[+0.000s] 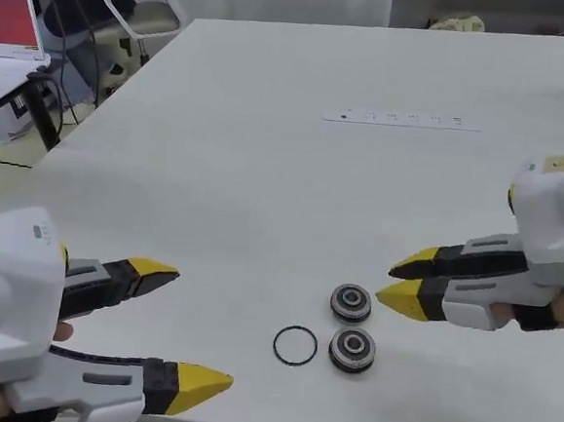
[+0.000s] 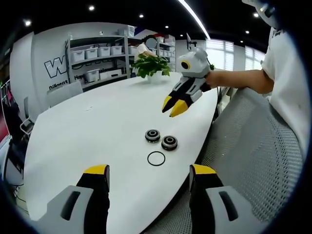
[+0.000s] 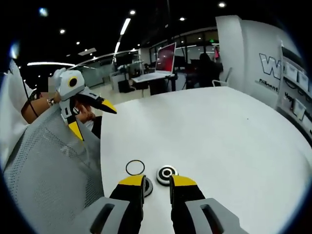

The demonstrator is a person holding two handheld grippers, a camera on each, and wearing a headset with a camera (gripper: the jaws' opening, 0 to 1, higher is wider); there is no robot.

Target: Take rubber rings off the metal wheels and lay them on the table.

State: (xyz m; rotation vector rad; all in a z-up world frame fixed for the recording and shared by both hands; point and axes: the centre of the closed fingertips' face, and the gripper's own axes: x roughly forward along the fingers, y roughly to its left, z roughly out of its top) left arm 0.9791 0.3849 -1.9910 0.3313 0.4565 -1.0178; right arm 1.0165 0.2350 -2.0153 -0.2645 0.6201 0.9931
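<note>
A large "W" and a smaller line beginning "Diligent" are read on the white wall [image 2: 45, 54].

- Head view: taken from above the near edge of the white table [image 1: 269, 122], facing forward and down. The left gripper [image 1: 202, 329] sits close at lower left and the right gripper [image 1: 386, 284] enters from the right edge.
- Left gripper view: set low at the table's edge, looking along its own jaws across the tabletop toward storage shelves [image 2: 97, 58]. The right gripper [image 2: 171, 109] faces it from beyond the middle.
- Right gripper view: low and closer to the work, facing roughly the opposite way, toward a red monitor [image 3: 165, 56]. The left gripper [image 3: 96, 124] appears at upper left.
- Shared by all three views: two metal wheels [image 1: 351, 301] and a loose rubber ring [image 1: 295, 346]. They are nearest in the right gripper view, at its jaw tips.
</note>
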